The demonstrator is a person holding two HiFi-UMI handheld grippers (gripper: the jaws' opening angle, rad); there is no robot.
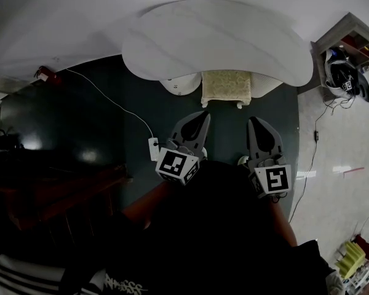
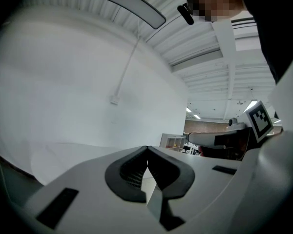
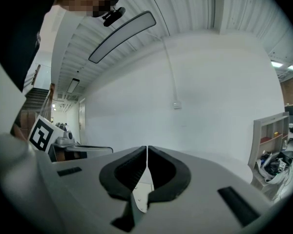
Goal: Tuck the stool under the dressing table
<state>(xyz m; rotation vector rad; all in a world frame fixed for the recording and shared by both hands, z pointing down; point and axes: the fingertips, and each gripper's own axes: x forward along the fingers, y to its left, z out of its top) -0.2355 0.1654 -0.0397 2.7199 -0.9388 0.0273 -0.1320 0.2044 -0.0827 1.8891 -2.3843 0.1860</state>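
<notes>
Poking past the dressing table (image 1: 215, 42) edge, the stool (image 1: 226, 85) faces open floor (image 1: 135, 103); left claw (image 1: 205, 114) and right claw (image 1: 254, 120) closed, empty.

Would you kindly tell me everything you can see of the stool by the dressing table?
The stool is small and rectangular, with a pale cream padded seat that looks patterned, and short white legs, two of them showing at its near corners. It stands upright on the dark floor. Its far part lies beneath the top of the white dressing table, between the table's white supports, while its near edge sticks out. Nothing but the floor is seen touching it.
</notes>
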